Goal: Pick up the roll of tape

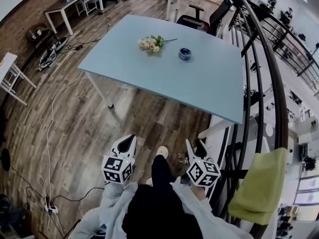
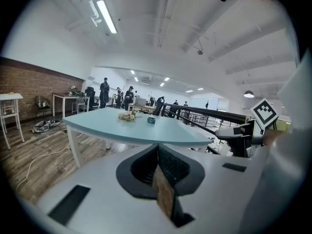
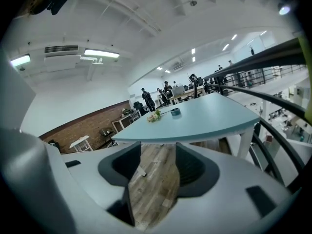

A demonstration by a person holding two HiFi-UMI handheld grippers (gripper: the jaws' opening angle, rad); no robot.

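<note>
The roll of tape (image 1: 185,54) is a small dark blue ring lying flat on the far side of a light blue table (image 1: 199,86), with a bunch of flowers (image 1: 151,44) to its left. Both grippers hang over the wooden floor, well short of the table's near edge. My left gripper (image 1: 127,142) has its jaws together with nothing between them. My right gripper (image 1: 195,146) stands open and empty. In the left gripper view the tape (image 2: 151,120) is tiny and far beyond the jaws. The right gripper view also shows the tape (image 3: 175,111) far off on the table.
A black curved railing (image 1: 264,59) runs along the right, with a green cloth (image 1: 259,183) draped over it. A black office chair (image 1: 194,19) stands behind the table. Cables (image 1: 50,133) lie on the floor at left, near white side tables (image 1: 10,76). Several people stand far off.
</note>
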